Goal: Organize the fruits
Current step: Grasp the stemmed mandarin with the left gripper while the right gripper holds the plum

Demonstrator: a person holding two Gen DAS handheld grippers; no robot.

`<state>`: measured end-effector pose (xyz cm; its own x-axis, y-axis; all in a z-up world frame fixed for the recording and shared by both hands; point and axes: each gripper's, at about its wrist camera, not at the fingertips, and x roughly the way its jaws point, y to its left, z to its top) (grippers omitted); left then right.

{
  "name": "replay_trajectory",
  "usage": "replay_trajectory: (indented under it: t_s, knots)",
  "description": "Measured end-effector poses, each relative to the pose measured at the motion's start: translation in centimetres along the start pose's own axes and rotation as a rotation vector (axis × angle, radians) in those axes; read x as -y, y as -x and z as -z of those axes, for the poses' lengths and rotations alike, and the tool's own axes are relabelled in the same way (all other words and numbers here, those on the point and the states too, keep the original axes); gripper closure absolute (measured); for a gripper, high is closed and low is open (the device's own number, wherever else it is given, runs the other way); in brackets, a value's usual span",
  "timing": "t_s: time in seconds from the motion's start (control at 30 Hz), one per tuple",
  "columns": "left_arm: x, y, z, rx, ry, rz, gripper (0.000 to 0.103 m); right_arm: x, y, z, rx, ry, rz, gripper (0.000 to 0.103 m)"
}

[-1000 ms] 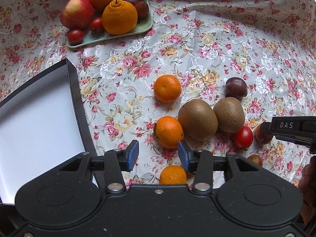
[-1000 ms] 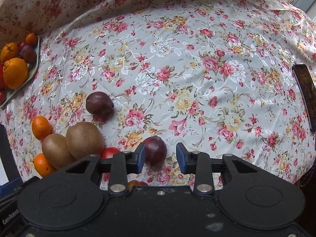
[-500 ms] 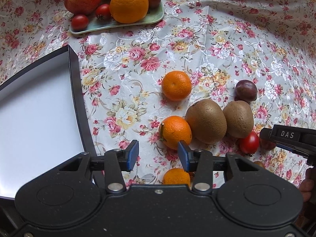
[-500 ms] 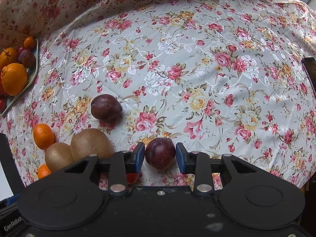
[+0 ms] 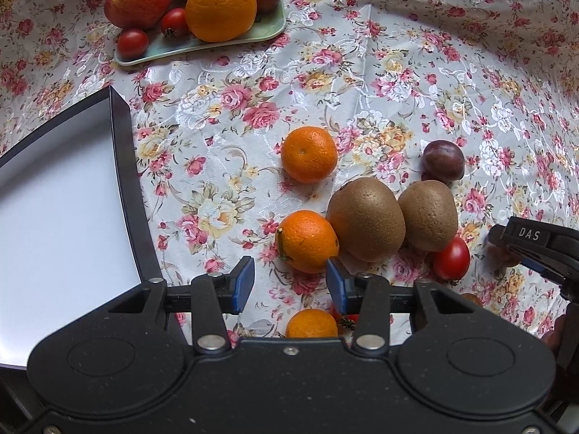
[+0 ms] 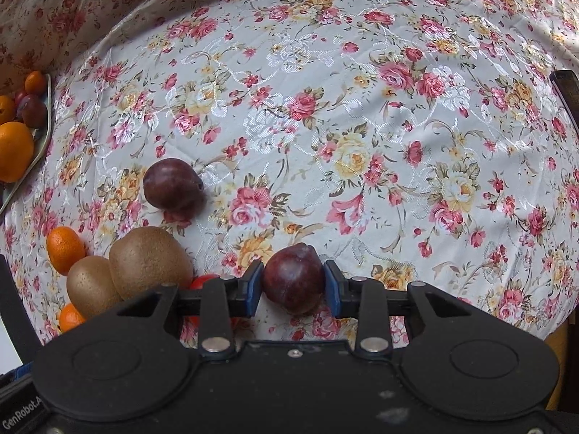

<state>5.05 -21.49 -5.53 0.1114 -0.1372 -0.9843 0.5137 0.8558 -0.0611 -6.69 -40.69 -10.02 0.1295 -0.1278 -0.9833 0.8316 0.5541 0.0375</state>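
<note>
Between the 2 blue pads of the right tool (image 6: 293,284) sits a dark plum (image 6: 292,282). Both pads touch its sides, so the tool is closed on it, but I cannot tell if the plum is off the surface (image 6: 325,108) yet. A plum is round and smooth. If the squeeze is too soft, it could slip out and roll away on the cloth. If the squeeze is too hard, the skin could bruise.

The left tool (image 5: 289,284) is wide open and holds nothing. It hangs just above the near orange (image 5: 307,240), which touches the big kiwi (image 5: 365,218). If this tool drops a bit to one side, its right pad could bump the kiwi and push it into the second kiwi (image 5: 429,215) and the red tomato (image 5: 451,258). Then the fruits could roll apart.

A second plum (image 6: 172,184) lies near the kiwis, well apart from the held one. The green tray (image 5: 269,29) is far off and already full of fruit, so a plum set there could knock something off. The white box (image 5: 121,166) on the left is closer.
</note>
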Motion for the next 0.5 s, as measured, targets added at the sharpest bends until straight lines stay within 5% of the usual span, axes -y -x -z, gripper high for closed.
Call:
replay_trajectory:
  t_s: [0.17,0.37,0.5]
  knots:
    - [-0.1,0.1,-0.3,0.002,0.014,0.009,0.052,0.7,1.4,0.2,0.162,-0.05,0.112,0.068]
    - [-0.3,0.3,-0.5,0.008,0.023,0.022,0.052,1.9,2.7,-1.1,0.077,-0.11,-0.007,0.068]
    - [-1.0,0.5,-0.8,0.014,0.053,0.034,0.052,0.7,4.6,-1.0,0.101,-0.027,0.008,0.068]
